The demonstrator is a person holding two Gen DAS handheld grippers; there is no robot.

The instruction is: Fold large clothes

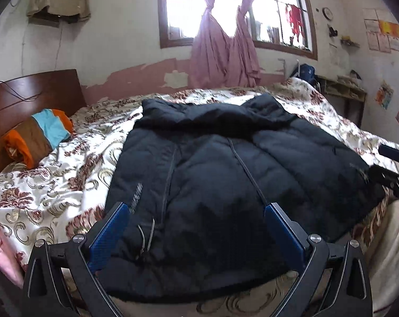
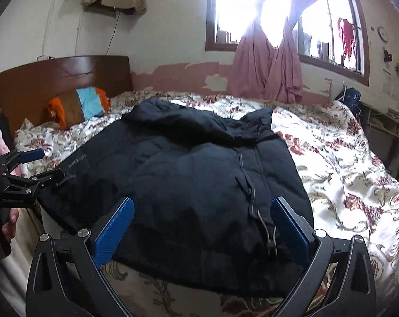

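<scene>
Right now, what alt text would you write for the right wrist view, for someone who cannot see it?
A black puffer jacket lies spread on a floral bedspread, seen between the right gripper with its blue jaws open and empty above the hem. The left gripper hovers open at the jacket's left edge; a striped pillow rests against the wooden headboard.

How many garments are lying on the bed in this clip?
2: a black puffer jacket spread across the floral bedspread near its front edge, and a folded orange, brown and blue striped garment by the headboard. Others may be hidden.
</scene>
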